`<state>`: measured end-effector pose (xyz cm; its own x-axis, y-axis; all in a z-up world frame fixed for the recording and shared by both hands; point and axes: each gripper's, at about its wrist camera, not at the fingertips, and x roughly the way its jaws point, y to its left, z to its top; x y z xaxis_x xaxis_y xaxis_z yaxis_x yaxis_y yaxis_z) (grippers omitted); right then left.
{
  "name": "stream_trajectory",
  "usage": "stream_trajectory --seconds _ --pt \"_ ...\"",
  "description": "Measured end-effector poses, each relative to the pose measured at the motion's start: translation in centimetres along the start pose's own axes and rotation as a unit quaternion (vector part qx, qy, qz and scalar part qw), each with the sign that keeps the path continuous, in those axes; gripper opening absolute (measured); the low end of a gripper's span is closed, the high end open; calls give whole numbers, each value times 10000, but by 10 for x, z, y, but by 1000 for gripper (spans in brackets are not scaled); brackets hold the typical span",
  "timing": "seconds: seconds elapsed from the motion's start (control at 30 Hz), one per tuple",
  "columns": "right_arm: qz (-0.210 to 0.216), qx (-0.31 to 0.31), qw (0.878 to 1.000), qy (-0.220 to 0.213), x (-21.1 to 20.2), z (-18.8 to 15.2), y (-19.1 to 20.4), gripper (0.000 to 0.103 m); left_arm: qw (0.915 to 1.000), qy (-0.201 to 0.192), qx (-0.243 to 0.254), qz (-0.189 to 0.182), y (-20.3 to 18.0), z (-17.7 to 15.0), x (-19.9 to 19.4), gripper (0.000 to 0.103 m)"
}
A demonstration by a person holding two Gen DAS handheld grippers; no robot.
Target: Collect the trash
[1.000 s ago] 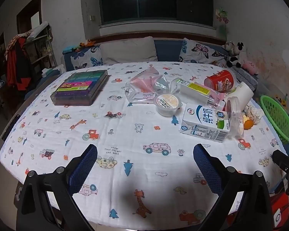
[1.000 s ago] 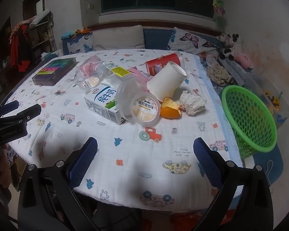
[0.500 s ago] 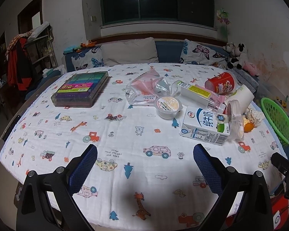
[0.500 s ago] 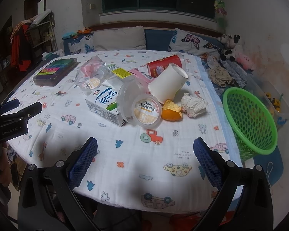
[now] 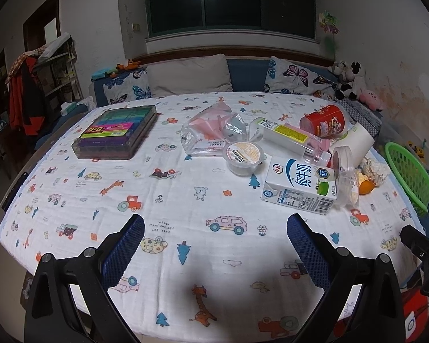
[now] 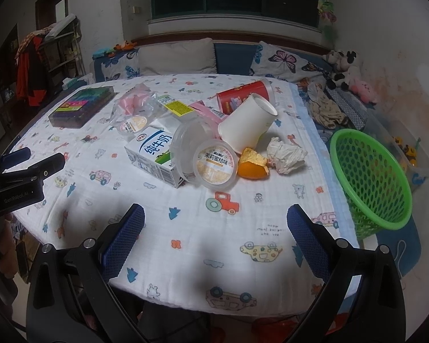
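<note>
Trash lies in a heap on the patterned tablecloth (image 6: 203,243): a milk carton (image 6: 153,154) (image 5: 297,188), a clear jelly cup (image 6: 214,163), a second jelly cup (image 5: 243,157), a white paper cup (image 6: 247,125), a red tub (image 6: 243,94) (image 5: 323,120), orange peel (image 6: 251,165), a crumpled tissue (image 6: 286,154) and a plastic bag (image 5: 208,134). A green basket (image 6: 371,177) (image 5: 409,171) stands off the table's right edge. My left gripper (image 5: 214,248) and right gripper (image 6: 214,245) are both open and empty, above the near cloth, short of the heap.
A clear case of coloured pens (image 5: 117,131) (image 6: 81,105) lies at the table's far left. A sofa with cushions (image 5: 188,77) runs behind the table, soft toys (image 6: 343,68) at its right end. A shelf with clothes (image 5: 34,85) stands at the left.
Both grippers have pulled back and risen slightly, so the table and heap look a little farther off. Nothing was taken hold of; both stay open.
</note>
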<state>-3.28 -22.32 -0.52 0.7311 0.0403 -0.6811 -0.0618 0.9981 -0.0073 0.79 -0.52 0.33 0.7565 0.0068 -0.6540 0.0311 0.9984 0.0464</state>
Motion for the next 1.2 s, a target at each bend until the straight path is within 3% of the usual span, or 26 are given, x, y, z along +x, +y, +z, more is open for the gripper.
stream_trajectory --seconds 1.2 --pt "6 -60 10000 12 4 -4 -23 98 9995 193 115 -206 -33 0 16 97"
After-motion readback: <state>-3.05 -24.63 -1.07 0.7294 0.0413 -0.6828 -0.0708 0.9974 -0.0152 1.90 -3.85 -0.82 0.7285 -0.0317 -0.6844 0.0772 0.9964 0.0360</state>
